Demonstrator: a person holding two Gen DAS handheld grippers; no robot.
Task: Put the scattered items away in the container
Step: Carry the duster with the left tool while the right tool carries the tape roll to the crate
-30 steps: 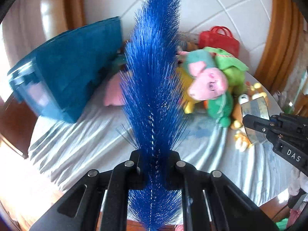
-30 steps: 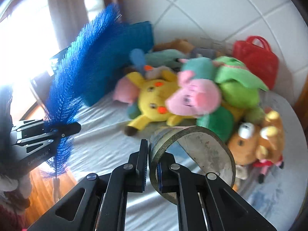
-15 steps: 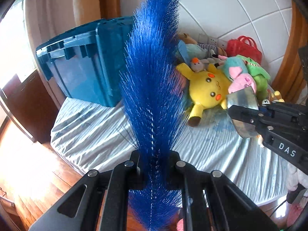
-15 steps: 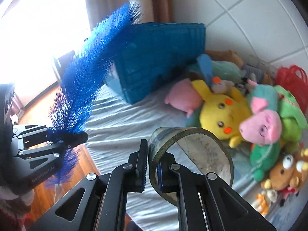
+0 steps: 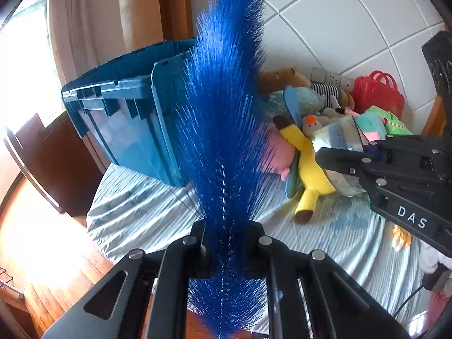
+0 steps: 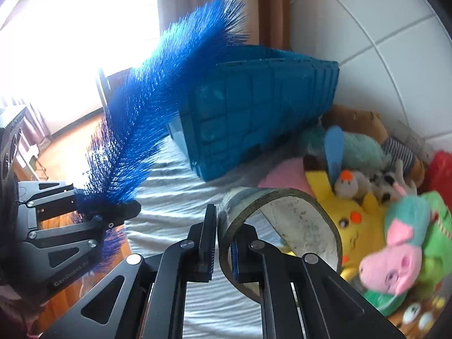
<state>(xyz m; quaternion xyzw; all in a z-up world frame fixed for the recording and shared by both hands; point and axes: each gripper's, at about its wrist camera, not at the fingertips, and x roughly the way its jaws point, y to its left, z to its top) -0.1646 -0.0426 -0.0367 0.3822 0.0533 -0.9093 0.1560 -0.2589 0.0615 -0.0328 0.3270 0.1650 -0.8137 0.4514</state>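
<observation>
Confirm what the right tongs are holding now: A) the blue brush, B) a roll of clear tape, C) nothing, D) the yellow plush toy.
B: the right tongs are clamped on the wall of the tape roll, one finger inside the ring and one outside; the blue brush is in the left tongs.

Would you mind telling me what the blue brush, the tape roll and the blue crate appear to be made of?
Blue brush: fine synthetic-looking bristles on a twisted wire core, visible down its middle. Tape roll: glossy translucent film, probably plastic packing tape; its pale, scuffed inner face could be a card core. Blue crate: rigid moulded plastic with a semi-gloss finish, judging by its ribbed rim and gridded wall.
</observation>
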